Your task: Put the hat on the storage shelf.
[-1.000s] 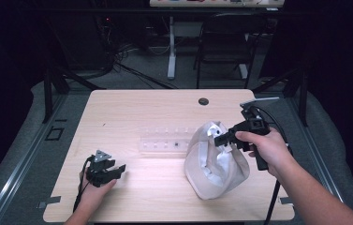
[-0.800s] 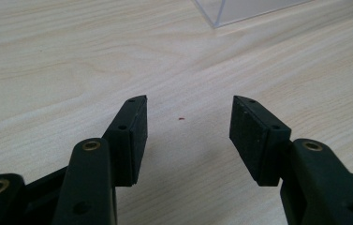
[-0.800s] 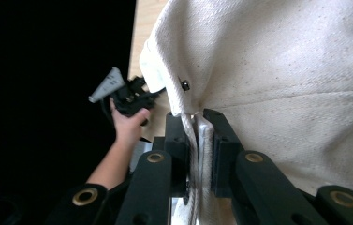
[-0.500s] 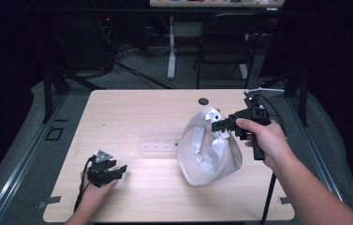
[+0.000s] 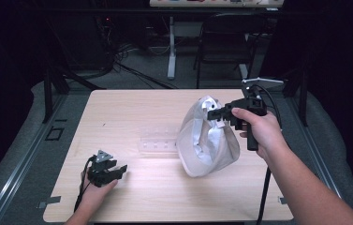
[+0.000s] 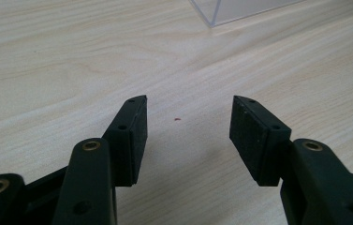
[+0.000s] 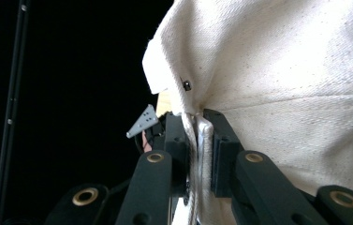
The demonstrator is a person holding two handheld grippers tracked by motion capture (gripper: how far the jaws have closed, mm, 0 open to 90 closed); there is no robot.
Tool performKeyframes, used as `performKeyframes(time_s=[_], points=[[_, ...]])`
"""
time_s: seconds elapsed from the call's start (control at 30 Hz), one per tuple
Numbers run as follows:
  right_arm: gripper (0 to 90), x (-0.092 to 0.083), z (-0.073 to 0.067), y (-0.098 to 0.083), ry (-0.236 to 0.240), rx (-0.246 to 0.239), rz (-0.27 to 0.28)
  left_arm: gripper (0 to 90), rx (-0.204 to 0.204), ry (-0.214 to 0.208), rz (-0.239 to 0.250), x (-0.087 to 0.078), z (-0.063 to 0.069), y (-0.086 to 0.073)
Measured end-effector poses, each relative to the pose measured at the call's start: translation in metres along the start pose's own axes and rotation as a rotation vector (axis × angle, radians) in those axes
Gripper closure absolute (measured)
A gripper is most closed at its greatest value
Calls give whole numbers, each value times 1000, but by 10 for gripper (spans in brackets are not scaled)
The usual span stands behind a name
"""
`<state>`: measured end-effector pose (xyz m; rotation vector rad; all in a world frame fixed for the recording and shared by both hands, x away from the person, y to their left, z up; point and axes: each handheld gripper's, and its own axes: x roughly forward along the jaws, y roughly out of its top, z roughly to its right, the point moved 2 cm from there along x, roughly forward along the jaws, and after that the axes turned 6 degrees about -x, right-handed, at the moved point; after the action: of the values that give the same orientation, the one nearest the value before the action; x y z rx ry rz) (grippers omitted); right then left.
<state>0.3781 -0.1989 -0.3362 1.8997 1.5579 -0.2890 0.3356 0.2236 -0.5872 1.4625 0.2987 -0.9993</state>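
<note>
One right claw [image 7: 197, 140] view shows pinched cloth bag [image 7: 282, 84].

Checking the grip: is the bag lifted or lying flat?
Lifted: the right claw pinches the bag by its top edge, so it hangs, bottom at the table.

Black fingers [image 6: 258, 140]; brass screws; grey three-cornered plate [image 5: 102, 156]; black cables.

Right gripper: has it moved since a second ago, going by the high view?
Yes. The right gripper, shut on the white cloth bag, has risen and shifted toward the table's far edge, closer to the black disc there; the bag lifted with it.
</note>
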Motion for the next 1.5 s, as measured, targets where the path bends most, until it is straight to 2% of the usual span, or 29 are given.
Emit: performKeyframes(time_s=[0.3, 0.87, 1.0, 1.03, 1.2, 1.3, 1.5], points=[[810, 4, -10, 12, 21, 0, 41, 473, 1, -9, -12, -1, 0, 0], [810, 17, -12, 39, 27, 39, 126, 473, 1, -14, -9, 0, 1, 1], [810, 21, -10, 45, 19, 52, 152, 472, 20, -11, -6, 0, 4, 1], [810, 22, -10, 46, 16, 54, 155, 472, 35, -10, 0, 0, 5, 1], [810, 25, -9, 52, 5, 61, 182, 467, 86, -15, 43, 1, 20, 4], [810, 26, -8, 55, -1, 69, 191, 457, 115, -42, 63, 1, 34, 9], [810, 32, -3, 59, -11, 80, 203, 450, 188, -106, 136, 1, 71, 23]])
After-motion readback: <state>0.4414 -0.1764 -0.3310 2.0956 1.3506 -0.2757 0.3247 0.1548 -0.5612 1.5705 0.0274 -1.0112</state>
